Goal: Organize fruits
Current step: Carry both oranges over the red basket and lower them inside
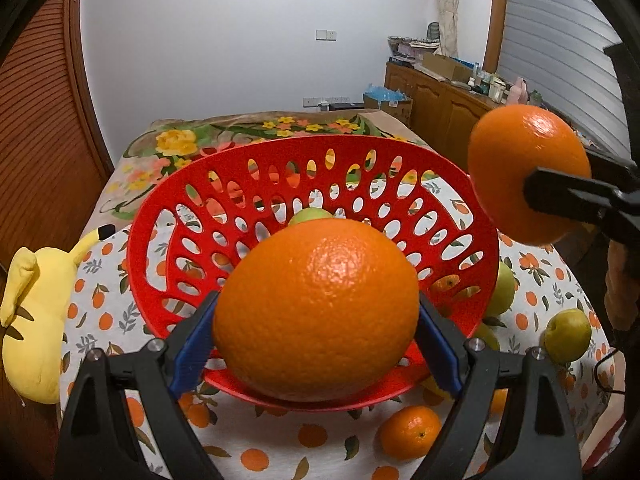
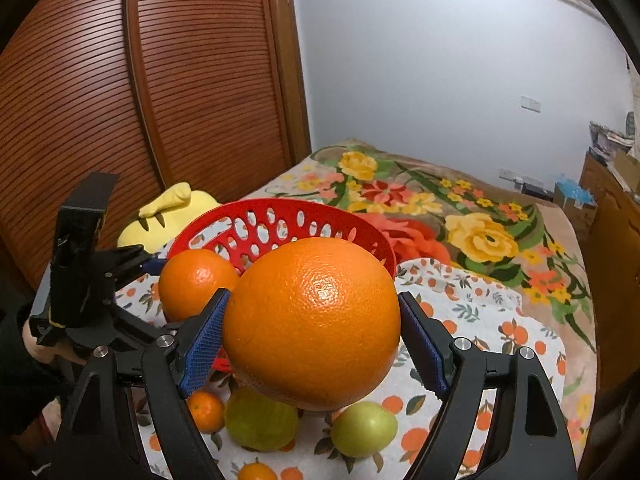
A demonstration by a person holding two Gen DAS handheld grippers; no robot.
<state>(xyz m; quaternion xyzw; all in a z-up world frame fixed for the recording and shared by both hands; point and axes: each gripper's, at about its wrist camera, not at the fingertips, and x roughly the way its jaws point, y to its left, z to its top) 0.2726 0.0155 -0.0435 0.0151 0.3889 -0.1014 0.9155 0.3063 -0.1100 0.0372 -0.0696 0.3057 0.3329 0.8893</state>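
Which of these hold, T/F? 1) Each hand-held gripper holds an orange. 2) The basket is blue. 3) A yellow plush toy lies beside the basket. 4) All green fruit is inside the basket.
1) True: the left hand-held gripper clamps one orange, the right hand-held gripper another orange.
2) False: the basket is red.
3) True: the plush toy lies next to it.
4) False: a green fruit sits on the tablecloth outside it.
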